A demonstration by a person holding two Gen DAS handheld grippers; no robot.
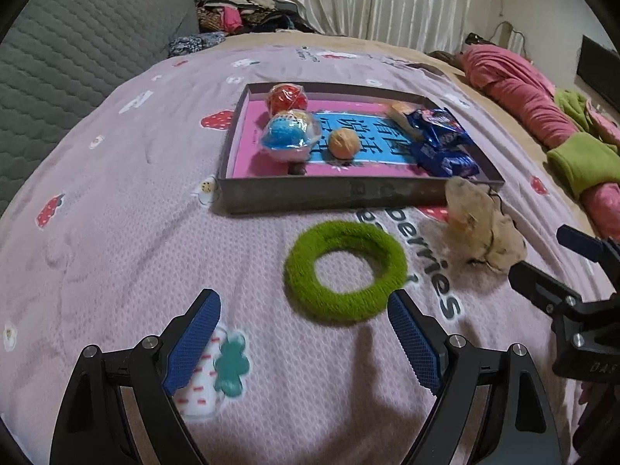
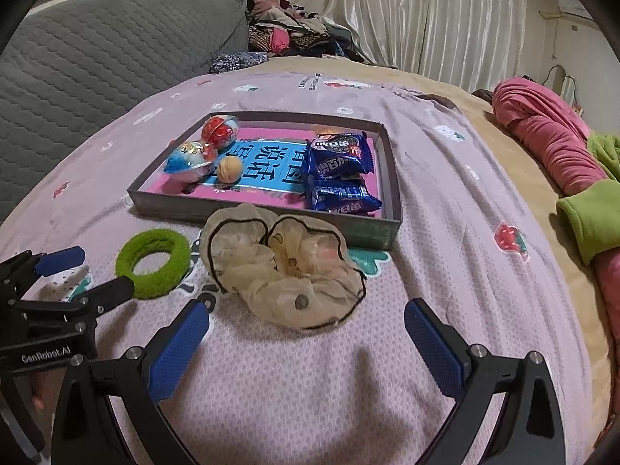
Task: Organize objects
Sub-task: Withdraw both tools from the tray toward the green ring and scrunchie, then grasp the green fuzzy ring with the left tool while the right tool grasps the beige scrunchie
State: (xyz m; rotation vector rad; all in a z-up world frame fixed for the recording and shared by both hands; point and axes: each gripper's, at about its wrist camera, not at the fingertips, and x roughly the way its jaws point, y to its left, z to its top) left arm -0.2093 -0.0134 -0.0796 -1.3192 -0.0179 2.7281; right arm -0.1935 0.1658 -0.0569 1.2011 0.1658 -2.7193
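Green fuzz first: the hair ring [image 1: 345, 273] lies on the bed just ahead of my left gripper [image 1: 304, 312], jaws wide and empty. The beige scrunchie [image 2: 285, 269] sits ahead of my right gripper [image 2: 306, 323], also wide. Both lie outside the tray [image 2: 248, 205], likely awaiting sorting beside the snacks.

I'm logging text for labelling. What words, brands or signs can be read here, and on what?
"GenRobot.AI": on the left gripper body, right wrist view.
"...berries": partly hidden print on the bedspread.
"说话": large characters on the blue card in the tray; the rest are unclear.
Blue snack packs: brand characters too blurred to read.
Small dark print on the bedspread's far edge: too small.
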